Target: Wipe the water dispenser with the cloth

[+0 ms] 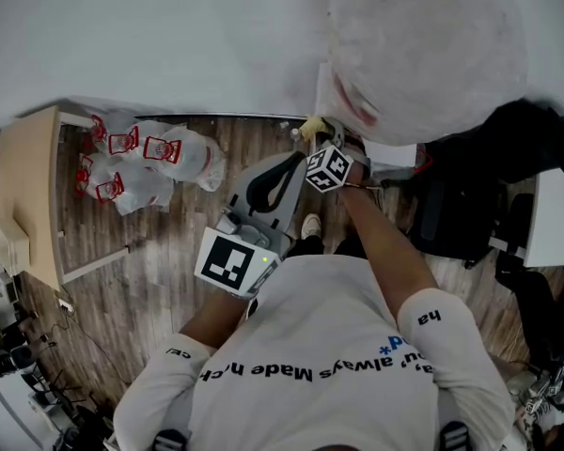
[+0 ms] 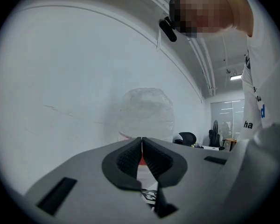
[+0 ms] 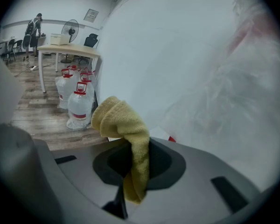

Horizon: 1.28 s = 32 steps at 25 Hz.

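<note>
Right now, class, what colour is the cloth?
The cloth is yellow, clearest in the right gripper view.

- cloth (image 3: pixel 123 125): mustard yellow, fuzzy terry weave
- right gripper (image 3: pixel 130 160) and left gripper (image 2: pixel 141 155): grey shells, black ribbed pads
- marker cube (image 1: pixel 327 168): black-and-white squares
- spare water bottles (image 1: pixel 150 163), around 10 o'clock in the head view: clear, with red caps and labels
- floor (image 1: pixel 150 280): brown wood-grain planks
- table (image 1: pixel 28 195): pale tan
- shirt (image 1: pixel 329 346): white with black lettering and a bit of blue

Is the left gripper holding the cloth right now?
No: the left gripper is shut on nothing, and the cloth is clamped in the right gripper.
</note>
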Available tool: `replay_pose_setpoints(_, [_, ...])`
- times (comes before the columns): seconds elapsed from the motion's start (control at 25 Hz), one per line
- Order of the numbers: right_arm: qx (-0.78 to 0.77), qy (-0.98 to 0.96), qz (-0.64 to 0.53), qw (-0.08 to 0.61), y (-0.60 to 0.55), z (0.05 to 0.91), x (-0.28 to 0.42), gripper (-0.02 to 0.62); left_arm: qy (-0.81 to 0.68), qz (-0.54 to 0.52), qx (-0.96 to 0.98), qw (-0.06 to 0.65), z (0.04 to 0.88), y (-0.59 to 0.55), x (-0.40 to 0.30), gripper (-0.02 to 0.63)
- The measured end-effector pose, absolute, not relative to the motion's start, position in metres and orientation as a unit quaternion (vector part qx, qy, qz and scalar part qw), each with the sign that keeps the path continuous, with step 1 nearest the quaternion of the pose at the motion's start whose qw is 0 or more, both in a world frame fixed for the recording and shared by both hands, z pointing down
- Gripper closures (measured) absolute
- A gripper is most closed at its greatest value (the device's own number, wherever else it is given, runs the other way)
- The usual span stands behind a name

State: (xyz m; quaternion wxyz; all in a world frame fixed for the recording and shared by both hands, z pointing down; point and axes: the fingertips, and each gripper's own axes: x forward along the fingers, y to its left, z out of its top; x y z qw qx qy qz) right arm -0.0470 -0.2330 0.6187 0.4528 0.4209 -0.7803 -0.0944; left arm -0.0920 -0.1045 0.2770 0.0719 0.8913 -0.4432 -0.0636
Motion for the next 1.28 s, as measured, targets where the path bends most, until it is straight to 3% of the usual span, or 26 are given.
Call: replay_pose_setpoints(1.28, [0.399,-0.778,-0.083,0.478,-0.200,0.634,-0.047,0.535,-0.444,-0.066,0.891,0.065,0.270,-0.079,-0.093,0.583])
